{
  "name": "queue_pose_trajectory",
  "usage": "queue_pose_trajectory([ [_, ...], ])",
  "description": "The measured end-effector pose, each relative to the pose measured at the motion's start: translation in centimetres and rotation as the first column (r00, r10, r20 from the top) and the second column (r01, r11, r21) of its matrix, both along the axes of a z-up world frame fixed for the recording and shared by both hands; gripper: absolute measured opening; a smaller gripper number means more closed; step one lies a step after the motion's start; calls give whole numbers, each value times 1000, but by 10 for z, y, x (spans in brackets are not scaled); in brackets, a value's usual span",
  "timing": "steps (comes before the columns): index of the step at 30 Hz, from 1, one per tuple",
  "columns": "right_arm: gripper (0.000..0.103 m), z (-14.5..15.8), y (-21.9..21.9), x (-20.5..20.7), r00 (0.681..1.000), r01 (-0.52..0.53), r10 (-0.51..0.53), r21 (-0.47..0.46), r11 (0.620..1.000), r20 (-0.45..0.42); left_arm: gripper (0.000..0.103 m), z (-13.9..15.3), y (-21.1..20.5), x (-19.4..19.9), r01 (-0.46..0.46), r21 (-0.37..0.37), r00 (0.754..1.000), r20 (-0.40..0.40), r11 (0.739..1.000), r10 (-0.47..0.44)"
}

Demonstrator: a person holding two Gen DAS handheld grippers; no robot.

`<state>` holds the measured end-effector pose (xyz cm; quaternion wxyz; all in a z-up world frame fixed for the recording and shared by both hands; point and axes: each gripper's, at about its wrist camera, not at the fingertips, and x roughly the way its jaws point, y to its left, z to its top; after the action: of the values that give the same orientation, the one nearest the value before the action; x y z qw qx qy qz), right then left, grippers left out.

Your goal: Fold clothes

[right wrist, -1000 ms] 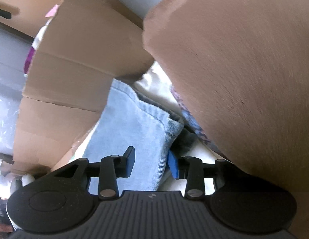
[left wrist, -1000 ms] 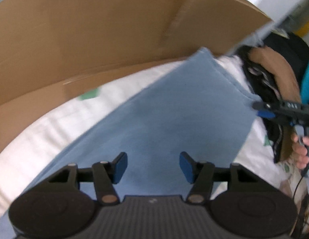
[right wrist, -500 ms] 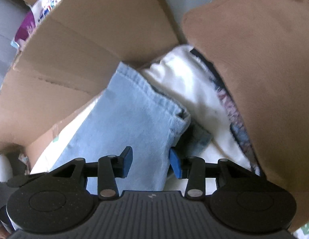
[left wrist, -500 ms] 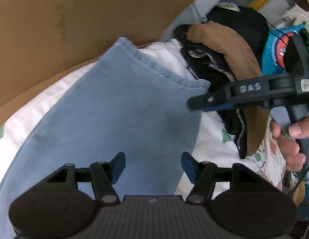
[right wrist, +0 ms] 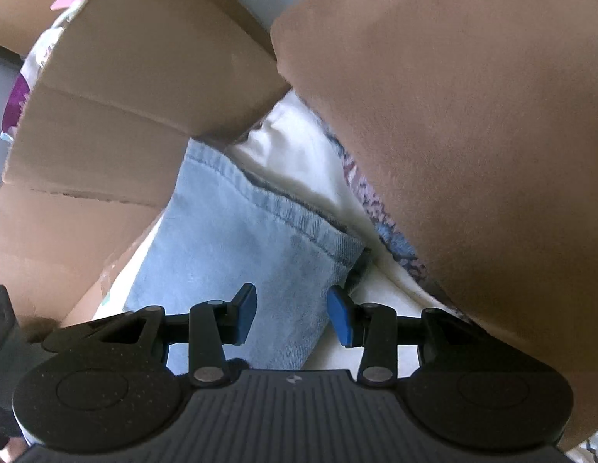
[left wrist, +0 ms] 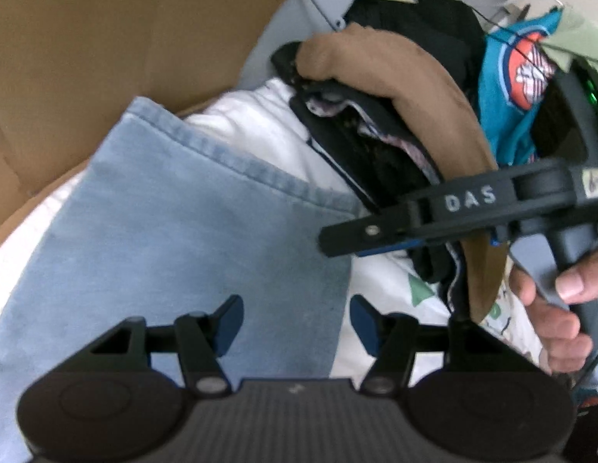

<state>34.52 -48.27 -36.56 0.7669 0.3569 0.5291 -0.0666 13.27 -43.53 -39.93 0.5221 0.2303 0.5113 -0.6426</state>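
Jeans: denim garment [left wrist: 190,239] is lying flat on white bedding [left wrist: 252,123], its stitched hem running from 11 o'clock down toward 3 o'clock in the left wrist view; it is looking like a trouser leg, though the rest is out of frame.
Left gripper: left gripper [left wrist: 297,322] is hovering over the denim's right edge at 6 o'clock, jaws standing apart with nothing between them.
Right gripper: right gripper [right wrist: 291,318] is pointing down at the hem corner [right wrist: 345,247] just beyond its tips, jaws apart and pressing on nothing; a hand [left wrist: 557,308] is holding it at 3 o'clock in the left view.
Progress: folding is seeming barely begun; the denim is spread out, no fold is showing, and neither claw is gripping cloth yet.
Remaining: taking hold of the hem corners, then carrying them over, is probably what is coming.
Edges: cardboard box [right wrist: 117,115] is walling the far side from 9 to 12 o'clock; clothes pile [left wrist: 414,88], with a brown garment on top, is crowding 1 to 3 o'clock.
Open room: free space is lying mainly toward 7 o'clock, along the denim.
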Motion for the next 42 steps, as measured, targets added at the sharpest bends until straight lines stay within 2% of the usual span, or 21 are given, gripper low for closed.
queue_pose_trajectory([
  [3,40,-7,1,5,1000,-26,26,17,1000,8,63,-8,0,-9,10,-2,1000,12,1000,-10],
  [5,14,-8,3,7,999,-52,52,19,998,17,63,-10,2,-14,11,-14,1000,26,1000,-10],
  [7,11,-4,3,6,998,-62,62,13,998,10,63,-9,7,-18,15,-35,999,30,999,-14],
  [9,12,10,-1,-3,997,-58,57,26,998,50,63,-9,11,-23,17,-44,998,65,999,-14],
  [10,13,31,-4,-17,994,-72,69,30,997,81,63,-8,13,-26,18,-49,997,82,999,-14],
  [11,26,44,-6,-27,991,-80,77,30,996,109,64,-8,15,-30,25,-53,995,94,998,-20],
  [13,44,48,-11,-41,985,-74,68,27,997,160,64,-7,18,-37,45,-55,992,119,997,-38],
  [16,44,49,-18,-63,972,-66,60,20,998,227,72,-11,18,-44,25,-3,985,172,1000,-24],
  [19,43,49,-23,-86,955,-51,53,-14,999,291,72,-16,17,-51,9,26,969,245,1000,-15],
  [21,43,48,-26,-103,946,-42,41,-6,999,321,74,-18,17,-59,35,21,953,300,999,-40],
  [23,42,52,-26,-122,942,-47,52,-22,999,333,76,-21,17,-68,36,35,933,356,999,-46],
  [26,42,44,-24,-135,939,-70,84,-56,996,334,76,-26,17,-85,26,84,877,476,996,-63],
  [28,42,35,-22,-139,940,-79,96,-63,995,328,76,-25,18,-93,39,90,854,514,995,-80],
  [32,42,30,-20,-143,937,-108,127,-76,991,326,66,-12,19,-95,38,105,834,544,994,-90],
  [36,43,26,-21,-139,932,-118,137,-76,990,335,63,3,18,-84,-1,94,843,536,996,-49],
  [39,43,20,-24,-131,929,-132,149,-75,988,340,53,10,20,-81,-10,80,852,523,997,-33],
  [41,43,16,-23,-126,924,-147,166,-78,986,346,39,15,21,-83,-2,70,853,521,998,-35],
  [42,43,15,-22,-123,921,-157,175,-79,984,349,36,19,22,-84,5,61,853,520,998,-36],
])
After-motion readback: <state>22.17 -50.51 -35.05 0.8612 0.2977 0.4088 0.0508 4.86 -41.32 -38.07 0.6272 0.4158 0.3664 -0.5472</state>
